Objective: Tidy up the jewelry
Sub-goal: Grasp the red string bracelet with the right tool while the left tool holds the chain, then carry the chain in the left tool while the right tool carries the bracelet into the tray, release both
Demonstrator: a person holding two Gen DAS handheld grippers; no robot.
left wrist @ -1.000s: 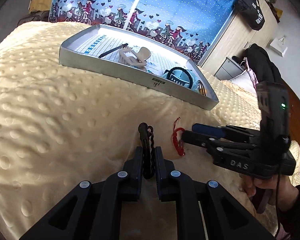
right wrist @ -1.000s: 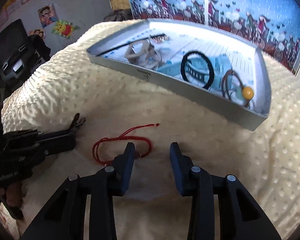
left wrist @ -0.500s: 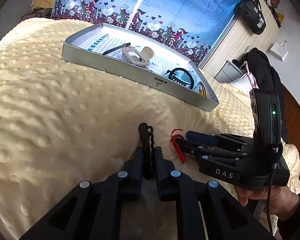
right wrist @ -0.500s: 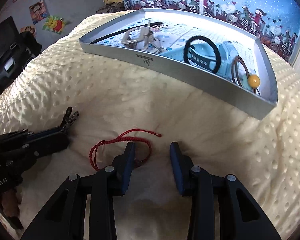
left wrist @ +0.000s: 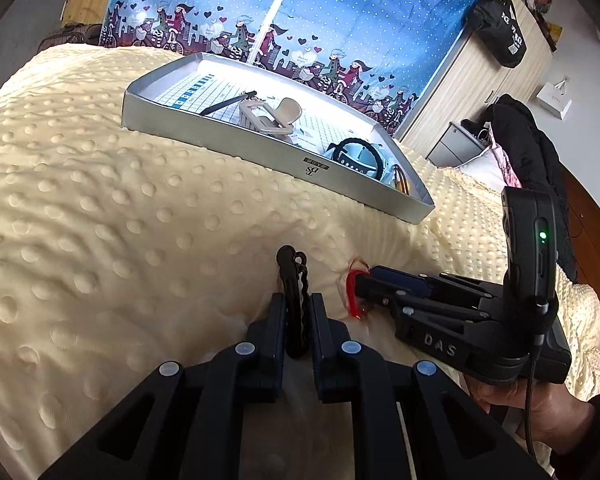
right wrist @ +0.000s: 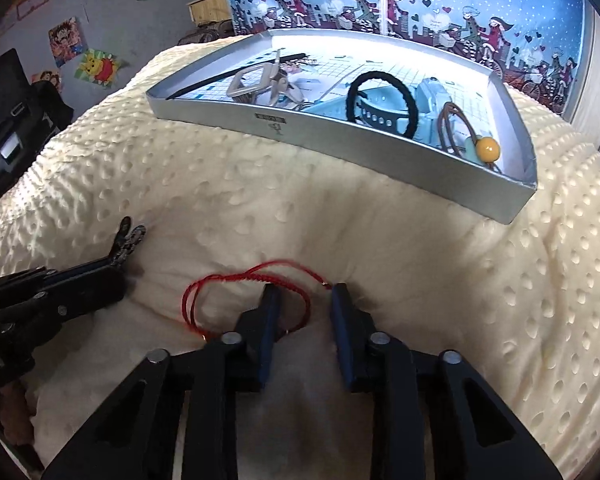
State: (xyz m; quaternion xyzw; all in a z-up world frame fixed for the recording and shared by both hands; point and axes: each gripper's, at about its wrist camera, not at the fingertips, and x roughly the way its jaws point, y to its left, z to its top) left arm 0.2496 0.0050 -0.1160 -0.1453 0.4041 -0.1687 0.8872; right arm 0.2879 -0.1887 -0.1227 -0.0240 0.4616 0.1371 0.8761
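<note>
Jewelry lies in two places: five pieces in the tray and two on the blanket in front of it.

Left gripper points toward 12 o'clock, low over the blanket, its fingers clenched on one black clip with a short chain along it. The clip's tip sticks out beyond the fingertips.

Right gripper also points toward 12 o'clock, tips pressed into the blanket, fingers spread. One red cord bracelet lies at the tips: its loop passes around the left finger and extends to 9 o'clock, with a loose end running to the right fingertip. Nothing is gripped. In the left view this gripper comes in from 3 o'clock, a hand holding its handle, a green light showing on its body.

Tray sits at 12 o'clock of both grippers, well apart from them. Count inside: one black stick, one beige claw clip, one pale blue watch, one black hair tie, one brown tie with a yellow bead. The black hair tie rests on the watch.
</note>
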